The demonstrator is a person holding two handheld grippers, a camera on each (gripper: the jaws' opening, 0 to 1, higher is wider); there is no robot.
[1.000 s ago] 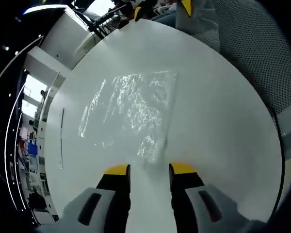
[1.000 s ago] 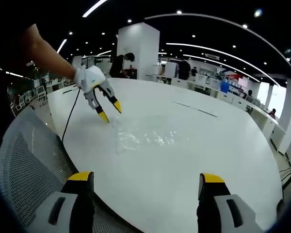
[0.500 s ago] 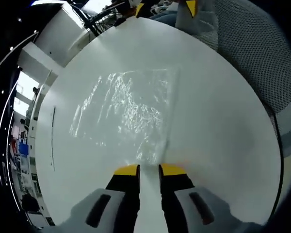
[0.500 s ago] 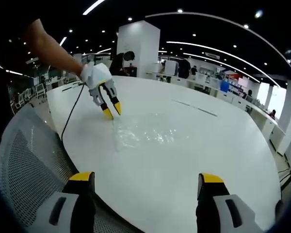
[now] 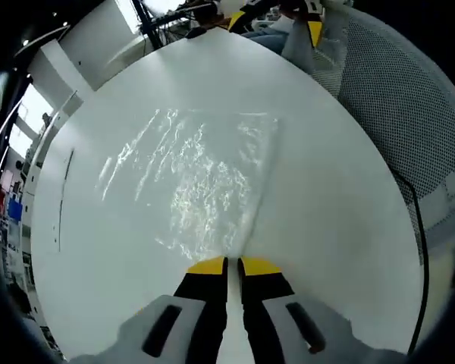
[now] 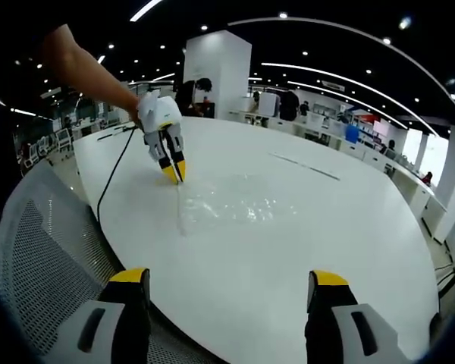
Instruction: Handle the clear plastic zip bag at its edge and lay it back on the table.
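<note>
A clear, crinkled plastic zip bag [image 5: 197, 178] lies flat on the white round table [image 5: 334, 212]. My left gripper [image 5: 232, 265] is shut on the bag's near corner edge, its yellow tips almost touching. From the right gripper view, the bag [image 6: 231, 206] glints mid-table and the left gripper [image 6: 174, 173] pinches its left corner, held by a person's bare arm. My right gripper [image 6: 224, 279] stands open near the table's front edge, well short of the bag, with nothing between its jaws.
A grey mesh chair [image 6: 38, 258] stands against the table at the left of the right gripper view; the chair [image 5: 394, 106] also rises at the right of the left gripper view. A black cable [image 6: 110, 182] trails from the left gripper. People and desks fill the far office.
My left gripper's jaws have closed from wide apart onto the bag's corner edge, after moving in to it. The right gripper has stayed put and open.
</note>
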